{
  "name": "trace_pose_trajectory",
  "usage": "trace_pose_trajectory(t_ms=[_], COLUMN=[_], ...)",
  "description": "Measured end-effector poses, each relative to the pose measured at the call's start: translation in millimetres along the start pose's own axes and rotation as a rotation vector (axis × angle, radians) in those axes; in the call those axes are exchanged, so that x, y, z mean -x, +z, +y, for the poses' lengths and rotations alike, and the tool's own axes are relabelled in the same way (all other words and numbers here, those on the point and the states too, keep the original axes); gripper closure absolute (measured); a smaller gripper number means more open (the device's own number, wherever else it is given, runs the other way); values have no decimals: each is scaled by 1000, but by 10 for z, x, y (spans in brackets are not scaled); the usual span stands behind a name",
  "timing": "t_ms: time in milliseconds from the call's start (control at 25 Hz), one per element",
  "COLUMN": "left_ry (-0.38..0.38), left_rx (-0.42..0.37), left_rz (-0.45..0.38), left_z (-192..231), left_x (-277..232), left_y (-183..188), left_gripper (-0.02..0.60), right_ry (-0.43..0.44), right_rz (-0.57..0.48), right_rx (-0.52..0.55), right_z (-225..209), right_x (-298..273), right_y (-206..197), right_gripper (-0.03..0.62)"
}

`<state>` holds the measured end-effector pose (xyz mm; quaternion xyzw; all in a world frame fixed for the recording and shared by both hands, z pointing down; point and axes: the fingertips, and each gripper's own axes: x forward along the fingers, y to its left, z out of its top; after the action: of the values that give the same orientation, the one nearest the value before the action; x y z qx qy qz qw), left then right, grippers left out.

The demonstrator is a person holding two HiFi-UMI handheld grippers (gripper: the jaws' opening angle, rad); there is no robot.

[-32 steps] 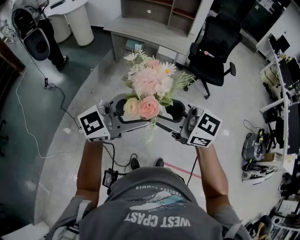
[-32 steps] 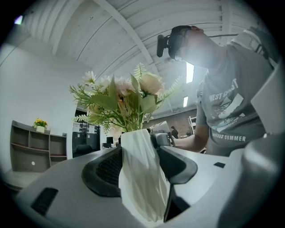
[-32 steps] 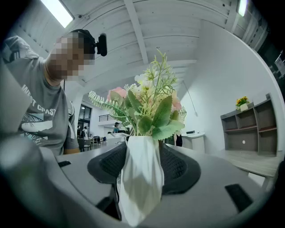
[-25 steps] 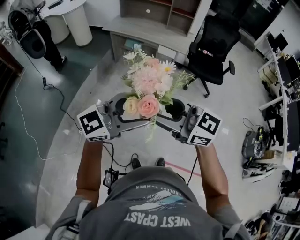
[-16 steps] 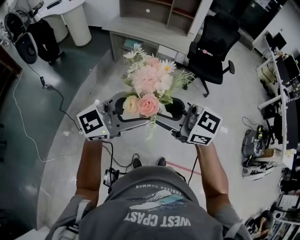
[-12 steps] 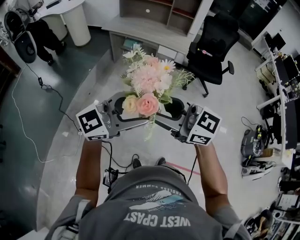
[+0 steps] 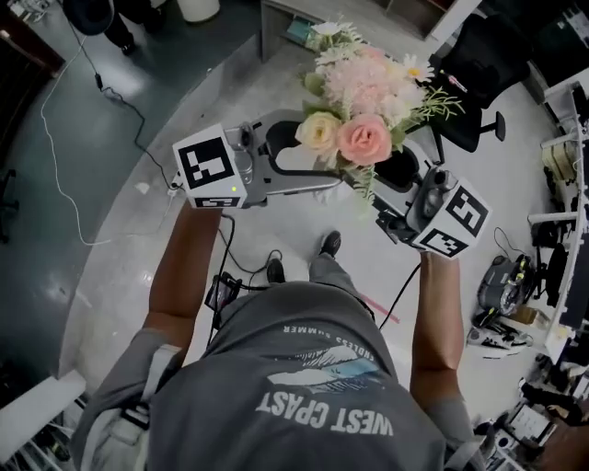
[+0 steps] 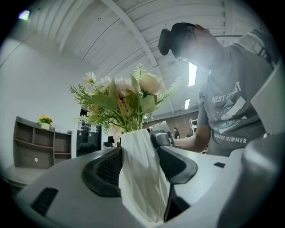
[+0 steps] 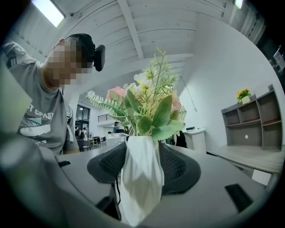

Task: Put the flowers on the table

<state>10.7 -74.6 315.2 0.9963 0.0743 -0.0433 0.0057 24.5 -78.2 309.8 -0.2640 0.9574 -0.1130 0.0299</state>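
Fingers of the left gripper (image 7: 313, 166) and right gripper (image 7: 394, 179) clamp the white vase (image 8: 141, 173) of flowers (image 7: 363, 92), held aloft. The bouquet has advanced toward the worktop (image 7: 276, 9) at 12 o'clock, so placement is probably near.

The head view looks steeply down from above the person (image 7: 313, 386) onto the floor (image 7: 110, 193), with the flowers (image 7: 363, 101) near its top edge. Each gripper view sits low behind its own jaws and tilts upward, very near the white vase (image 8: 140, 173) and backed by the ceiling (image 8: 111, 35). The two face each other: the person shows at the right of the left gripper view and at the left of the right gripper view. All three share the flowers; both gripper views also share the shelf unit (image 9: 254, 124).
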Motion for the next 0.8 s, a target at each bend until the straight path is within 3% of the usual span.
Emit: trace_pose_trajectory(t_ms=[200,360,800], left_ry=[53,93,185], left_rx=[9,40,33], left_rz=[29,55,80], left_z=[241,663,843], left_x=[-70,-58,-206], left_y=[265,513,184], left_gripper=[307,307,307], right_ry=[51,89,180], right_rz=[-24,-25,-4], right_rx=[-38,-68,-80], right_z=[-193,-513,-823], right_x=[-63,-261,-182], right_y=[307,629,377], right_gripper=[341,338,338])
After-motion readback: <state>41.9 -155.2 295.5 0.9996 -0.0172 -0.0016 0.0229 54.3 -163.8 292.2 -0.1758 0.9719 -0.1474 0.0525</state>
